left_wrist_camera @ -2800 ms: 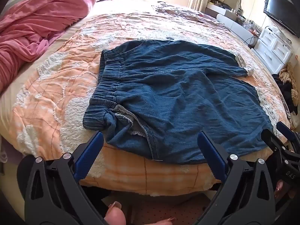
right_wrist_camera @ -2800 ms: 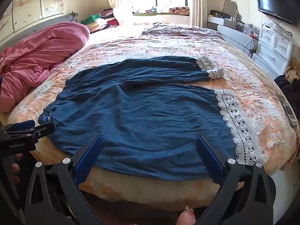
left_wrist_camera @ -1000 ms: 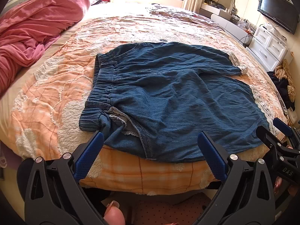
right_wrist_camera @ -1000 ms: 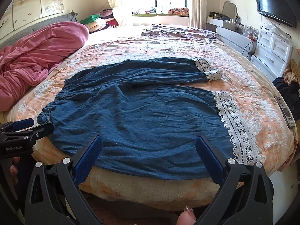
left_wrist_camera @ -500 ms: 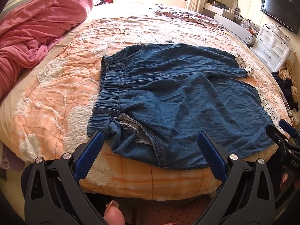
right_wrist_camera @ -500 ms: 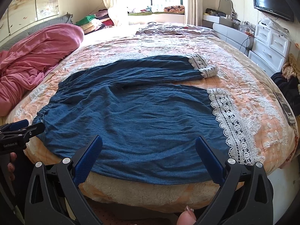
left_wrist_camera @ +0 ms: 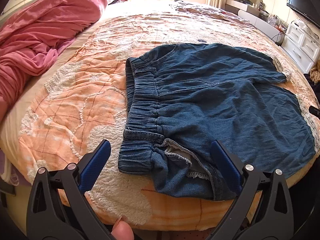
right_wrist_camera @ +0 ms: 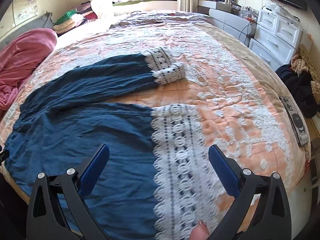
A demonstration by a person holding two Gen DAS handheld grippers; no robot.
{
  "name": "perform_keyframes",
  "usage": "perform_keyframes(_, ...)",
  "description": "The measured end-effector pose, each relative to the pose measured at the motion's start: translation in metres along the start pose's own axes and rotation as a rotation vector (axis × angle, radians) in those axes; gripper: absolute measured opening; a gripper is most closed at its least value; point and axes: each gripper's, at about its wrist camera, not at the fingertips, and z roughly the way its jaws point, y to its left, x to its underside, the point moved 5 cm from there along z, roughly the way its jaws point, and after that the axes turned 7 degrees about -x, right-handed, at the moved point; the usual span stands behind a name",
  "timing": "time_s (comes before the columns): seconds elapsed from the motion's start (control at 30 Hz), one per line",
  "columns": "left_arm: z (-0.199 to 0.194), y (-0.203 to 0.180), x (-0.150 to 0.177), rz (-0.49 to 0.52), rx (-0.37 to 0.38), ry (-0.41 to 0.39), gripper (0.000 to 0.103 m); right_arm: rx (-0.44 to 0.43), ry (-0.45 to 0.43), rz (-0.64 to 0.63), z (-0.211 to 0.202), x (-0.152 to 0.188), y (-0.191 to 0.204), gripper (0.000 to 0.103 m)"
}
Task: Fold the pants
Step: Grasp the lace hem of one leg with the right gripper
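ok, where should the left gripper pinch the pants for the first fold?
Probably the near waistband corner of the pants. It lies flat at the bed's near edge, between the open left gripper's fingers. Come in low from the near side, one finger under the bunched elastic edge, which should give a firmer bite than thin leg cloth.

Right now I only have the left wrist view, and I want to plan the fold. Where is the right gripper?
Observer: The right gripper is open and holds nothing. It is poised over the near leg's lace hem.
Operator: Does that hem lie flat?
Observer: Yes, it is spread flat on the bedspread.
Operator: And the far leg's end?
Observer: Its lace cuff is folded back on itself at the tip.
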Motion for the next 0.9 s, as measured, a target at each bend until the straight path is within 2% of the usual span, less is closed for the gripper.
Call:
perform_keyframes(0.13,0.016,0.003,-0.002,-0.005,-0.039,0.009,0.084,0.044,0.031,-0.013,0.022,-0.012,-0.020,0.099)
perform_keyframes(0.27,0.025,0.006,-0.001,0.001,-0.058,0.020,0.084,-0.011,0.068,0.047,0.049,-0.020,-0.038,0.098)
perform_keyframes(0.3,0.026,0.006,0.000,0.002,-0.055,0.019,0.084,-0.032,0.078,0.070,0.054,-0.020,-0.043,0.093)
perform_keyframes(0.33,0.027,0.006,0.000,0.004,-0.053,0.020,0.084,-0.047,0.085,0.095,0.058,-0.020,-0.047,0.071)
perform_keyframes(0.43,0.028,0.006,0.001,0.002,-0.052,0.019,0.084,-0.131,0.082,0.123,0.060,-0.021,-0.050,0.042)
perform_keyframes(0.53,0.029,0.004,0.001,0.014,-0.059,0.017,0.084,-0.127,0.066,0.098,0.051,-0.024,-0.051,0.015)
perform_keyframes(0.67,0.029,0.004,0.002,0.004,-0.058,0.019,0.084,-0.119,0.030,0.104,0.041,-0.028,-0.059,0.013)
perform_keyframes(0.9,0.033,0.006,0.004,-0.005,-0.061,0.022,0.088,0.048,0.043,-0.020,0.063,-0.020,-0.048,0.015)
